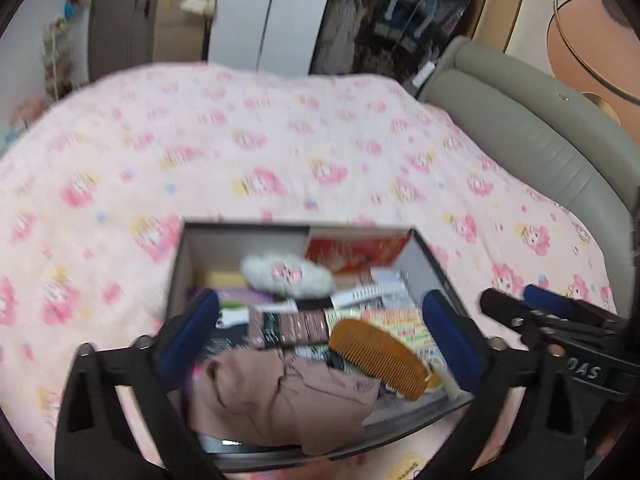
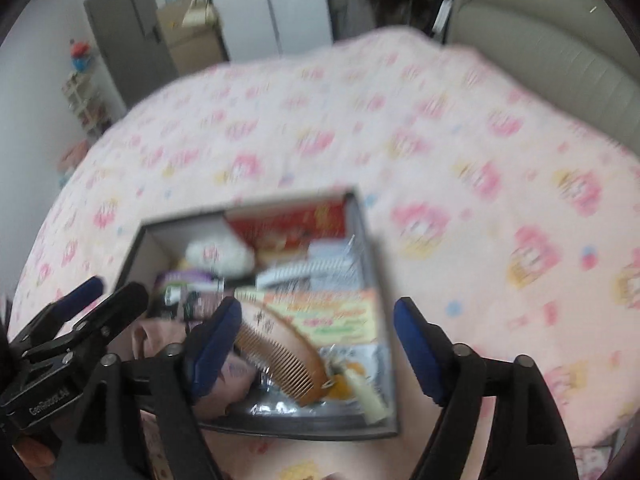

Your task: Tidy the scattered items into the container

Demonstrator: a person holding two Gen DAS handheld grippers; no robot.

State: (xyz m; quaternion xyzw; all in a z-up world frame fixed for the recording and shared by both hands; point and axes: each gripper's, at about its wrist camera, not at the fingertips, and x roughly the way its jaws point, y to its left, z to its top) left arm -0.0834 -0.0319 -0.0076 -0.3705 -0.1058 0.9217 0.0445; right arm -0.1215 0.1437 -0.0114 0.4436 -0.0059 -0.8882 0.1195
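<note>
Both the left claw (image 1: 322, 330) and right claw (image 2: 316, 346) hang wide open and empty above the box (image 1: 430, 266) on the bed (image 1: 280, 148). Only the left view shows the brown cloth (image 1: 276, 400) fully beside the wooden comb (image 1: 378, 356); the right blurs it, and the smeared packets are perhaps snacks

Premises: a home bedroom. Evidence: bed under pink cartoon-print bedspread (image 1: 280, 152), grey padded headboard (image 1: 532, 136), white wardrobe doors (image 1: 272, 12), grey door (image 2: 124, 28), toy shelf (image 2: 84, 96).
</note>
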